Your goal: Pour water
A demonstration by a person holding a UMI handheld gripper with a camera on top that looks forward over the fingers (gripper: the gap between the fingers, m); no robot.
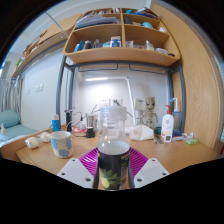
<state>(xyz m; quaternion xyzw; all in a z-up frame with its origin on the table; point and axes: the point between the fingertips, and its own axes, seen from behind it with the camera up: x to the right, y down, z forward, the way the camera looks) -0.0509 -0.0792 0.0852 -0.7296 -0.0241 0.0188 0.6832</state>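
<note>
The gripper (pixel 112 172) holds an upright bottle (pixel 112 150) between its pads near the tabletop's (pixel 185 155) front edge, the cup (pixel 61 144) standing off to its left.

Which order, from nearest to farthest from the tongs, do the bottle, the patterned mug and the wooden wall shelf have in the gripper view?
1. The bottle: between the fingers of the tongs, which close on its sides.
2. The patterned mug: on the wooden table, ahead and to the left.
3. The wooden wall shelf: high on the wall, beyond the table.
</note>
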